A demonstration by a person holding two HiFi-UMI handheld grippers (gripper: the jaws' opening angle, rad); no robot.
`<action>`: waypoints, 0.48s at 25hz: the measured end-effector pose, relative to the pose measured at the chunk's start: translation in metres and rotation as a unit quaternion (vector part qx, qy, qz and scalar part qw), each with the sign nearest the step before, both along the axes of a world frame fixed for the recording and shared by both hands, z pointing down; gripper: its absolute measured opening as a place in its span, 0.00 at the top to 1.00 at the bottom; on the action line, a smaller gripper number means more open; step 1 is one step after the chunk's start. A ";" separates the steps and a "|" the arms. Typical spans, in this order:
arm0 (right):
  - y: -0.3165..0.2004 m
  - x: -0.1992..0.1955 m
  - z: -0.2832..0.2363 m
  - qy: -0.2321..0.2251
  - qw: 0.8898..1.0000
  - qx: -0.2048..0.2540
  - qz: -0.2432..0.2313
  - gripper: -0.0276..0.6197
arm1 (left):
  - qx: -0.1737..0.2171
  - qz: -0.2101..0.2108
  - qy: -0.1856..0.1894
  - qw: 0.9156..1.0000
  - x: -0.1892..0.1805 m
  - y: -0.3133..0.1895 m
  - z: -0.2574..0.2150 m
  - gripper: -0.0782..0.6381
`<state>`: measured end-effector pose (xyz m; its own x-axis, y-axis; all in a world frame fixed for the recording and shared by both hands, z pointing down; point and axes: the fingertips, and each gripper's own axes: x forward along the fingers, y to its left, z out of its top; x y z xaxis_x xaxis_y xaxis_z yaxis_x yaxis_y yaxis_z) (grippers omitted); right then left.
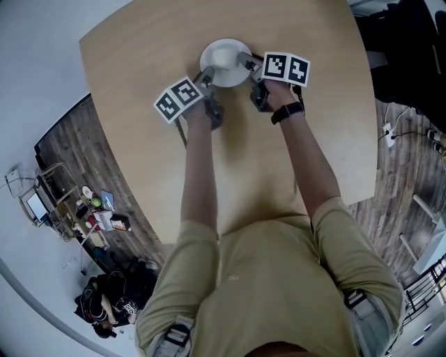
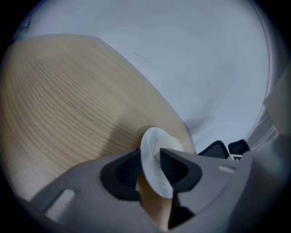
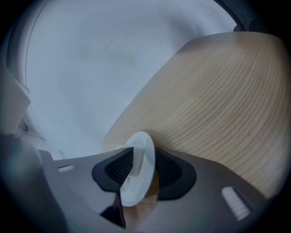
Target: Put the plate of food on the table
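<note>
A white plate rests on the far part of the light wooden table. What lies in it looks pale and I cannot make it out. My left gripper reaches its near left rim and my right gripper its right rim. In the left gripper view the plate's rim stands between the jaws of the left gripper, which are spread wider than the thin rim. The right gripper view shows the same: the rim sits inside the right gripper, with a gap beside the pads.
The table's far edge runs close behind the plate, with a pale floor beyond. A cluttered rack stands on the dark wood floor at the left. Dark chairs stand at the upper right.
</note>
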<state>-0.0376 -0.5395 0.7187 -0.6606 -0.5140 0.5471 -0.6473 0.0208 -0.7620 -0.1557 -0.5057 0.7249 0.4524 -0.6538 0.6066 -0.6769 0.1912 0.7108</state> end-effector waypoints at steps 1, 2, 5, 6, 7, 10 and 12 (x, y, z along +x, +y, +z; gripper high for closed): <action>0.002 -0.001 0.000 0.005 1.000 -0.001 -0.004 0.72 | -0.001 0.000 0.002 1.000 -0.001 0.001 -0.001 0.71; 0.004 -0.002 0.000 0.011 1.000 -0.001 -0.009 0.71 | -0.002 0.001 0.004 1.000 -0.001 0.003 -0.002 0.69; 0.013 0.005 0.000 0.037 0.999 0.008 -0.017 0.70 | -0.007 0.002 0.005 1.000 0.000 0.008 -0.006 0.60; 0.016 0.008 -0.001 0.044 0.999 0.014 -0.017 0.68 | -0.006 0.002 0.004 1.000 0.000 0.011 -0.009 0.56; 0.019 0.012 -0.003 0.052 0.998 0.023 -0.017 0.64 | -0.003 0.000 0.005 1.000 -0.001 0.013 -0.012 0.53; 0.034 0.023 -0.015 0.092 0.993 0.073 -0.027 0.61 | 0.018 -0.003 0.016 1.000 -0.005 0.026 -0.029 0.54; 0.053 0.030 -0.027 0.123 0.985 0.119 -0.038 0.61 | 0.036 0.006 0.006 0.999 -0.008 0.043 -0.042 0.53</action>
